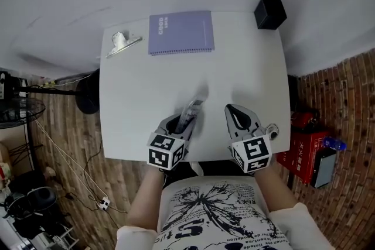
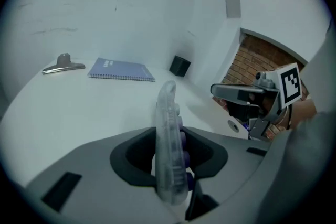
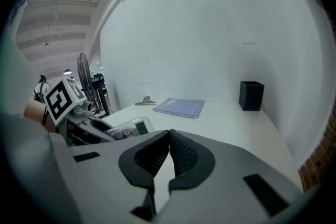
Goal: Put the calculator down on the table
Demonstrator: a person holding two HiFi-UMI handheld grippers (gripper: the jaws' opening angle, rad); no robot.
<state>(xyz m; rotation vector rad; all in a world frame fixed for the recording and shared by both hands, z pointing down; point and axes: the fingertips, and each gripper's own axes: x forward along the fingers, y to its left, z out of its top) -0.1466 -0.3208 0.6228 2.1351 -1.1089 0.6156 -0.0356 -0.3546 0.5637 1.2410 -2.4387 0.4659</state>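
Note:
A translucent calculator [image 2: 169, 134] with purple keys stands on edge between the jaws of my left gripper [image 2: 170, 152], which is shut on it. In the head view the calculator [image 1: 191, 113] sticks forward from the left gripper [image 1: 176, 129] just over the near part of the white table [image 1: 146, 91]. My right gripper [image 1: 239, 117] hovers beside it to the right, jaws shut with nothing between them. The right gripper view shows the shut pads [image 3: 169, 155] and the calculator [image 3: 128, 128] to the left.
A purple spiral notebook [image 1: 180, 32] lies at the table's far side. A metal clip [image 1: 122, 44] rests at the far left corner, a black box [image 1: 270, 13] at the far right corner. Brick-pattern floor, a red box [image 1: 304, 149] and cables surround the table.

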